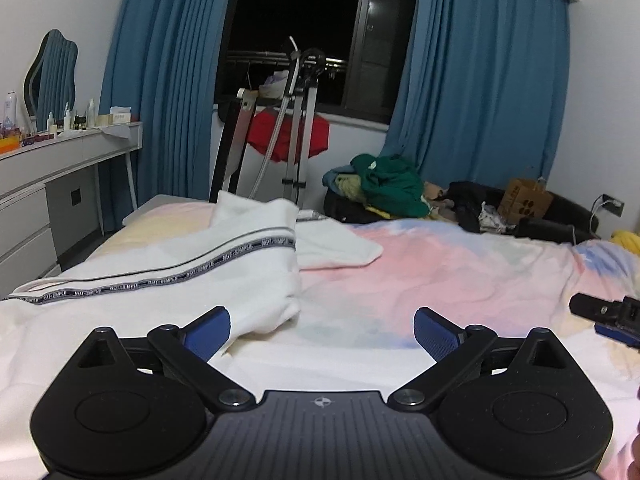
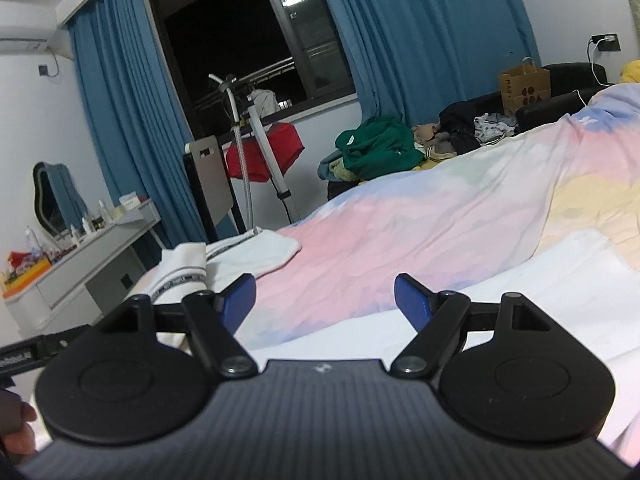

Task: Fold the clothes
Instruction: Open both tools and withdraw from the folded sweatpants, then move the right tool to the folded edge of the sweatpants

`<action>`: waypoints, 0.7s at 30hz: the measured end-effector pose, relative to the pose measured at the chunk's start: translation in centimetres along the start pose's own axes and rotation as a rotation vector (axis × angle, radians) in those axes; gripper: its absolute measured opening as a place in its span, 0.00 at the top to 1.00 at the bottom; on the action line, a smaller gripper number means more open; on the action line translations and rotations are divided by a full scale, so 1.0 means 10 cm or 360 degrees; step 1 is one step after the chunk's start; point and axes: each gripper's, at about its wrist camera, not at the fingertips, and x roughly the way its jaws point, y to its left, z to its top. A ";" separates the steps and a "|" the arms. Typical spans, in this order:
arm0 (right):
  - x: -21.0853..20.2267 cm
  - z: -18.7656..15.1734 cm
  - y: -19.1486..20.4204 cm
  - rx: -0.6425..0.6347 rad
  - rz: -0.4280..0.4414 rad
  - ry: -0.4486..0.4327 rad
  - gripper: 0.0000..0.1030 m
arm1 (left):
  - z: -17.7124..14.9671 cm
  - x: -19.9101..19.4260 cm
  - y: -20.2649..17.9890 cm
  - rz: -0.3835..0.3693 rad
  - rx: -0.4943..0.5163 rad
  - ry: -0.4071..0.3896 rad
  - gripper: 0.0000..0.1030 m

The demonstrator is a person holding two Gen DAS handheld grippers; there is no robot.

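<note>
Left gripper and right gripper, jaws spread and empty, above the pastel bed cover. White garment lies folded at left; only the right view shows the air conditioner.

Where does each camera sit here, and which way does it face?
Left wrist: low over the bed, behind the open left gripper, facing the window; white garment ahead-left; right gripper tip at right edge.
Right wrist: behind the open right gripper, tilted, facing the same window; garment ahead-left; a fingertip at bottom left.
Shared: window, curtains, green clothes pile, dresser, paper bag.
</note>
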 end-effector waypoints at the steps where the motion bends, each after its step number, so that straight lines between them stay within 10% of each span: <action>1: 0.02 -0.02 0.01 -0.0003 0.0003 0.0009 0.24 | -0.02 0.02 0.02 0.0013 0.0011 0.0003 0.04; 21: 0.26 -0.12 0.04 0.0111 0.0146 0.0155 0.24 | -0.10 0.01 0.17 0.0136 0.0018 0.0037 0.04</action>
